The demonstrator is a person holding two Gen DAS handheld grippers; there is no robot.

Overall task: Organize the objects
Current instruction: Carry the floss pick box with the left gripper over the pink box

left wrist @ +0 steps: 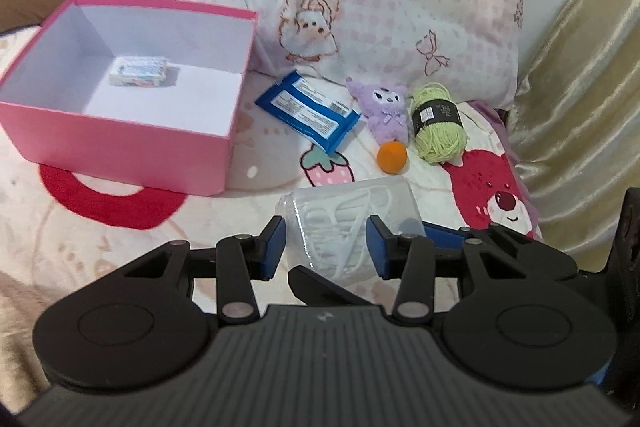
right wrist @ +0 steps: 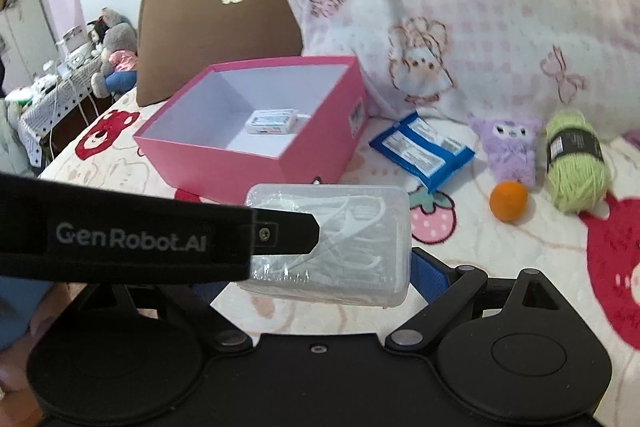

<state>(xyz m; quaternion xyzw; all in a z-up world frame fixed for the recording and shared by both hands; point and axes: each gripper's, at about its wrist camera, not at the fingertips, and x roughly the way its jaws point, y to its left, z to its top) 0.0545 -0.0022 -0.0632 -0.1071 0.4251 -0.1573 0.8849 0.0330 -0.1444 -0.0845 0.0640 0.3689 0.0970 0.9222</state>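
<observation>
Left gripper (left wrist: 326, 247) is clamped on the clear floss-pick box (left wrist: 348, 223), blue pads (left wrist: 275, 247) pressing its two short ends, box lifted off the blanket (left wrist: 120, 259). In the right wrist view the same box (right wrist: 332, 247) sits centre frame, my left tool's strap crossing in front of it from the left.

Right gripper (right wrist: 320, 267): jaws stand either side of the box, only one blue pad visible at lower right, the other hidden behind the strap. Can't tell if it presses or just brackets.

The pink box (left wrist: 120, 147) is at left of the left wrist view, open, with one small white packet (left wrist: 138, 71) inside at centre. Still on the blanket at right centre: blue wipes pack (left wrist: 308, 107), purple plush (left wrist: 380, 107), orange ball (left wrist: 393, 157), green yarn (left wrist: 438, 123).

Risks, my judgement:
- Clear plastic is slick and the grip is on the ends only; a tilt or jerk could let it rotate or slip out short of the pink box.
- Hard squeeze could pop the lid and spill picks.
- Both tools are crowded on one item; if they move differently the box gets twisted or pulled free.
- Coming in low could clip the pink box's near wall and shove it across the soft blanket.
- Dropping it on the packet leaves it tilted.
</observation>
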